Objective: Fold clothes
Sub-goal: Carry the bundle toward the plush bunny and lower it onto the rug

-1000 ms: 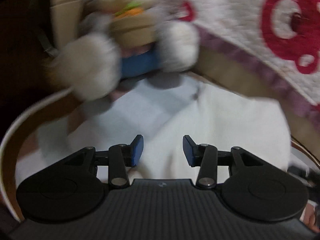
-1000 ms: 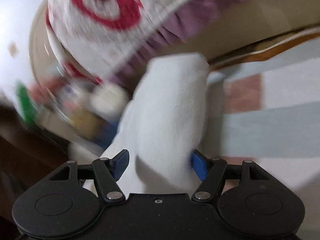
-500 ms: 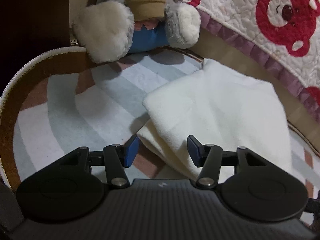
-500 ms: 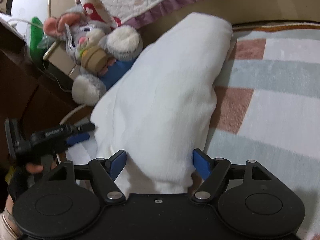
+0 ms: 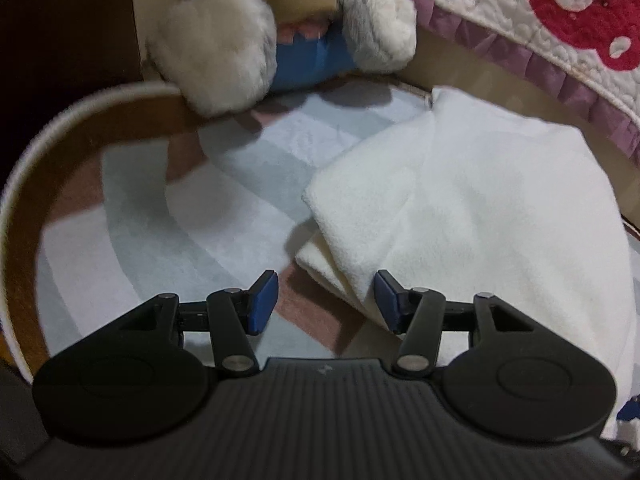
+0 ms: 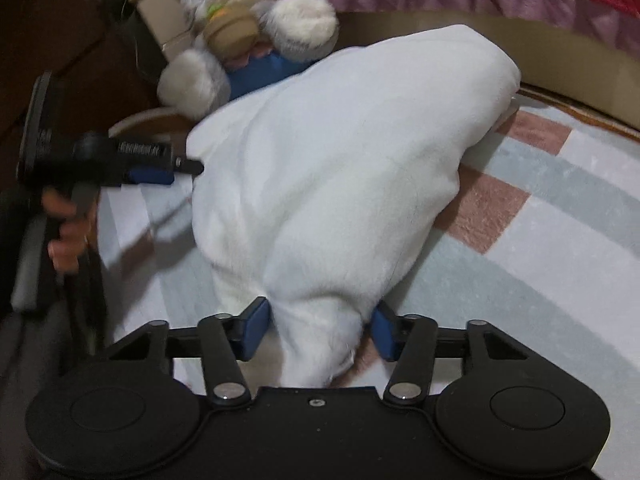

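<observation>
Lying: white cloth (image 6: pixel 336 168) folded in a thick bundle on the rug (image 6: pixel 540 248), filling the middle of the right wrist view and the right half of the left wrist view.
Surface: rug in pale grey, white and dusty-pink blocks with a brown band and a white piped edge (image 5: pixel 24 184) curving down the left side of the left wrist view.
Room, top: quilt (image 5: pixel 500 12) with a red bear print and purple frill hanging over a tan base across the upper right.
Room, upper left: plush toy (image 6: pixel 248 36), grey with white paws, sitting at the rug's edge just beyond the cloth; a beige box behind it; dark wood furniture further left.
Left gripper (image 5: pixel 324 300): jaws apart, nothing pinched; the cloth's near corner lies just beside the right pad, whether touching I cannot tell. In the right wrist view it sits at left centre, tips at the cloth's edge, with a hand (image 6: pixel 66 228) on its handle.
Right gripper (image 6: pixel 318 330): jaws closing, a hanging tail of cloth between them; both pads look to be against it.
</observation>
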`<state>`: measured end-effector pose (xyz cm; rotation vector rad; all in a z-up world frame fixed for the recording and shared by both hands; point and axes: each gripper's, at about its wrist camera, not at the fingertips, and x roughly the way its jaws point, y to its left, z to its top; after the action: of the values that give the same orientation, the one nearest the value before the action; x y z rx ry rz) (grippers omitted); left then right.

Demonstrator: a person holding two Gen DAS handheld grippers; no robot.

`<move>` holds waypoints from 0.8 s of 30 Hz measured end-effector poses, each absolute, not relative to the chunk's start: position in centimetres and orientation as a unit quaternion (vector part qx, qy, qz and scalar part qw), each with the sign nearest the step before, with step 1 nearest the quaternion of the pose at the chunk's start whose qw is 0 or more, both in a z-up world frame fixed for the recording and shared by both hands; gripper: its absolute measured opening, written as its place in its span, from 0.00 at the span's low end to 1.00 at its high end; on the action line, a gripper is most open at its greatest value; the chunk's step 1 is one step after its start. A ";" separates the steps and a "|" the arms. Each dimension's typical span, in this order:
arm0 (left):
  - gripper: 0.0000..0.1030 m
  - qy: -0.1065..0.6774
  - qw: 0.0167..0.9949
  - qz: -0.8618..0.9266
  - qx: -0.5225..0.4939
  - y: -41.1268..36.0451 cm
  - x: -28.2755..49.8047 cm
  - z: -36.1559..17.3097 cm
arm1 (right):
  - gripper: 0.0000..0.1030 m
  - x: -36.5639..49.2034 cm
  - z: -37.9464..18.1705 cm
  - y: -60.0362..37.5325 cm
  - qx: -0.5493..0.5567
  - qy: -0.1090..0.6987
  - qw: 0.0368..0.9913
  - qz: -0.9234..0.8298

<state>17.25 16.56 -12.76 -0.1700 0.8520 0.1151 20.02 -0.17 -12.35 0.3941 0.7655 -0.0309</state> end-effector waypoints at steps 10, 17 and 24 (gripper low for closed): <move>0.51 0.433 0.900 0.052 -0.020 14.2 16.2 -11.8 | 0.43 18.4 -11.9 1.9 0.161 0.394 0.905 0.007; 0.65 0.414 0.910 -0.017 0.014 6.5 12.8 -6.9 | 0.37 14.2 -8.6 2.0 0.142 0.379 0.914 0.021; 0.75 0.434 0.900 0.007 -0.028 1.9 8.4 -4.4 | 0.40 8.9 -2.3 -0.9 0.135 0.304 0.943 -0.035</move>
<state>8.39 1.91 -4.36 -0.0574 0.8991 0.0145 8.86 -0.90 -2.32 0.2757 0.6192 -0.0712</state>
